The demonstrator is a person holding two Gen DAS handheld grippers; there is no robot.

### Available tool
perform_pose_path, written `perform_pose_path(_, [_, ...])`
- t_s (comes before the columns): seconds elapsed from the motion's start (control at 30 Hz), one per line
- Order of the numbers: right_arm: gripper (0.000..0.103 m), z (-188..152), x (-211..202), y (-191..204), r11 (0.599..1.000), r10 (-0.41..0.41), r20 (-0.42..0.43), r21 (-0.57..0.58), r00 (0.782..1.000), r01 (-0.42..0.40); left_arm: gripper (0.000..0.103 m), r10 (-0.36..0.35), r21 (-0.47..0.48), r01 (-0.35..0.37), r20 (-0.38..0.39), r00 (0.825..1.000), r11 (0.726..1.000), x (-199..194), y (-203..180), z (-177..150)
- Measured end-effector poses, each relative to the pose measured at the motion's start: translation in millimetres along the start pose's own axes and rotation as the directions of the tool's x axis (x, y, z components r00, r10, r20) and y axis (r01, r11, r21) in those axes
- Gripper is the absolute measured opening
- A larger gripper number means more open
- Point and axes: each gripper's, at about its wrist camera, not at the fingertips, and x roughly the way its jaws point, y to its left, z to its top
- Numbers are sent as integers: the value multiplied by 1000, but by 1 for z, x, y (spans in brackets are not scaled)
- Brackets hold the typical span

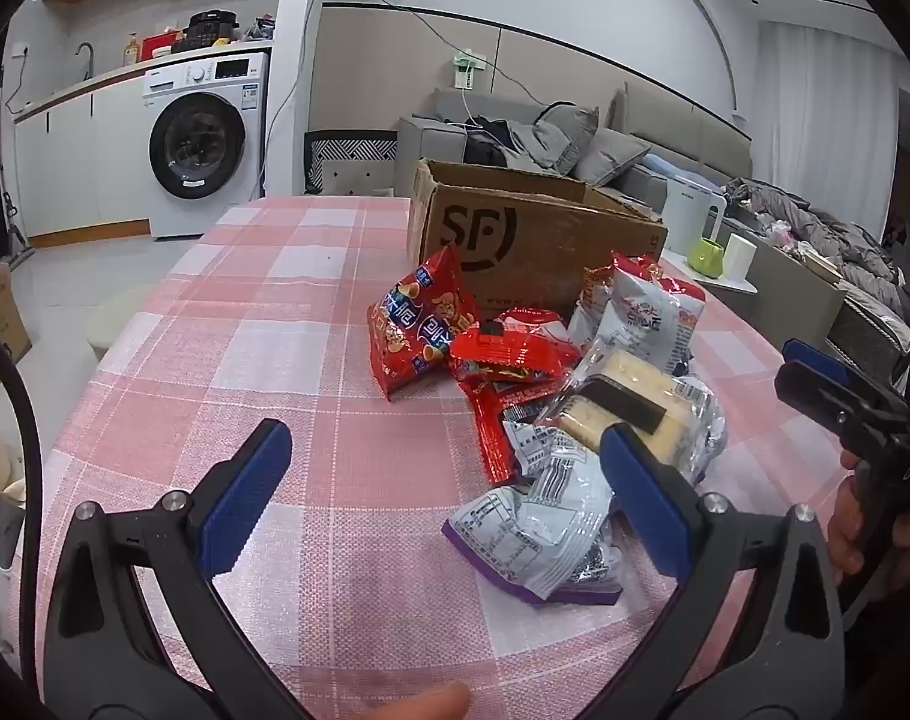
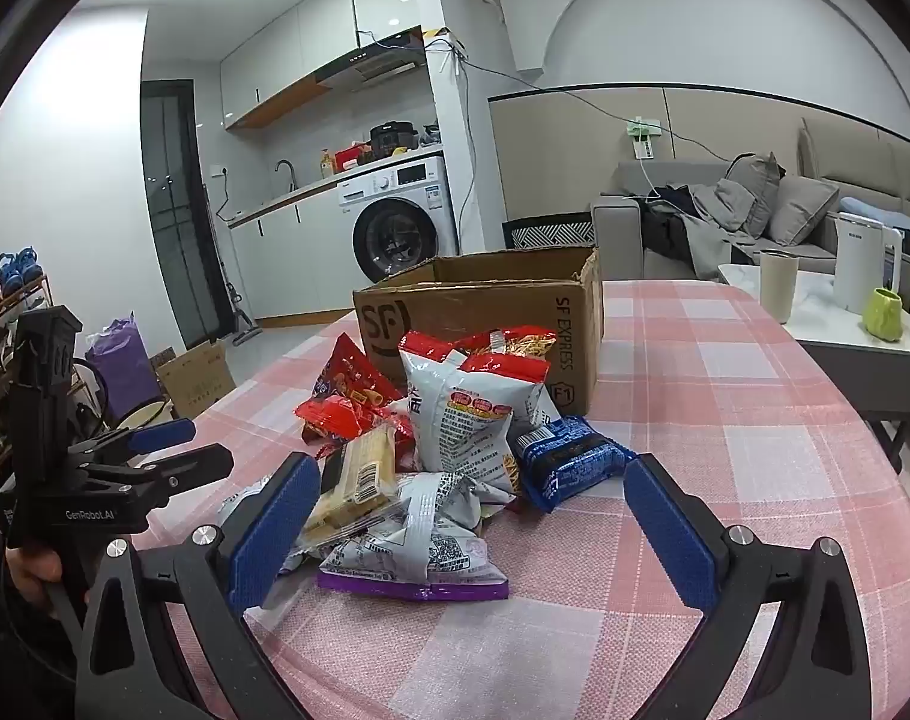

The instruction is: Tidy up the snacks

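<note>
A pile of snack packets lies on the pink checked tablecloth in front of an open cardboard SF box, also in the right wrist view. The pile holds a red chip bag, a white and red bag, a clear-wrapped yellow wafer pack, a blue packet and a purple-edged silver packet. My left gripper is open and empty, hovering at the pile's near left side. My right gripper is open and empty, its fingers on either side of the pile's near edge.
A side table with a white kettle, a green cup and a beige cup stands to the right. A sofa, a washing machine, and boxes on the floor lie beyond the table.
</note>
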Motion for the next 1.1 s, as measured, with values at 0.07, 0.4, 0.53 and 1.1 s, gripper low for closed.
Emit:
perform_pose_path(0.07, [103, 0, 0, 0, 1000, -2, 2, 1, 1000, 2, 102, 1, 1, -1, -3, 1000, 1000, 0, 0, 0])
perform_pose_path(0.4, [103, 1, 0, -1, 1000, -7, -8, 2, 1000, 7, 102, 10, 4, -10, 3, 1000, 1000, -3, 2, -1])
perform_pose_path(0.53, [103, -1, 1, -1, 1000, -6, -7, 4, 1000, 6, 102, 13, 0, -13, -6, 1000, 1000, 3, 2, 0])
perform_pose_path(1.1, [103, -1, 4, -1, 1000, -7, -14, 8, 1000, 7, 102, 15, 8, -15, -7, 1000, 1000, 3, 2, -1])
